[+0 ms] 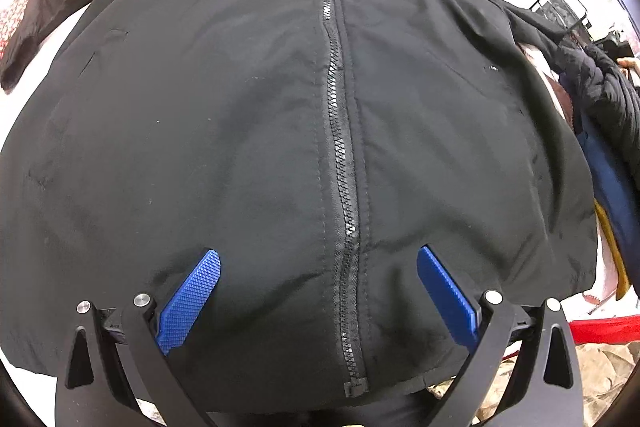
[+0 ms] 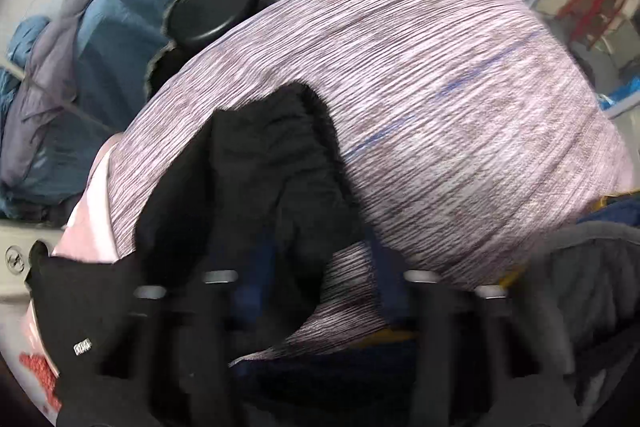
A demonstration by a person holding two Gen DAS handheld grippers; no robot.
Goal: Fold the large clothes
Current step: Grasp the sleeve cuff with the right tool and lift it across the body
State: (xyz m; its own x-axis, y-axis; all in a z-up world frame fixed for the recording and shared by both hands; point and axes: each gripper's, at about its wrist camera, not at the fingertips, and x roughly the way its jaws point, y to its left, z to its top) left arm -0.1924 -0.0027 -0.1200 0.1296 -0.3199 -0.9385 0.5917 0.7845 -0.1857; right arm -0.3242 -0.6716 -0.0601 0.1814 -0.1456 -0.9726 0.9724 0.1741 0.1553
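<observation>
A black zip-up jacket [image 1: 240, 127] lies spread flat, front up, filling the left wrist view. Its closed zipper [image 1: 340, 147] runs down the middle and both sleeves stretch outward. My left gripper [image 1: 318, 253] hovers over the hem, open wide, one blue pad on each side of the zipper and nothing pinched. The right wrist view is motion-blurred. There, a black sleeve [image 2: 272, 167] lies over pink-grey striped fabric [image 2: 440, 87]. My right gripper [image 2: 316, 279] points down at the sleeve end, jaws partly apart. Striped cloth shows between the sleeve and the right finger.
A dark quilted coat [image 1: 604, 95], navy cloth [image 1: 612, 195] and red cloth [image 1: 600, 327] are piled at the jacket's right. Red-patterned fabric [image 1: 16, 15] lies at the far left. Blue and grey clothes [image 2: 100, 67] and a round black stool [image 2: 216, 11] stand beyond the striped fabric.
</observation>
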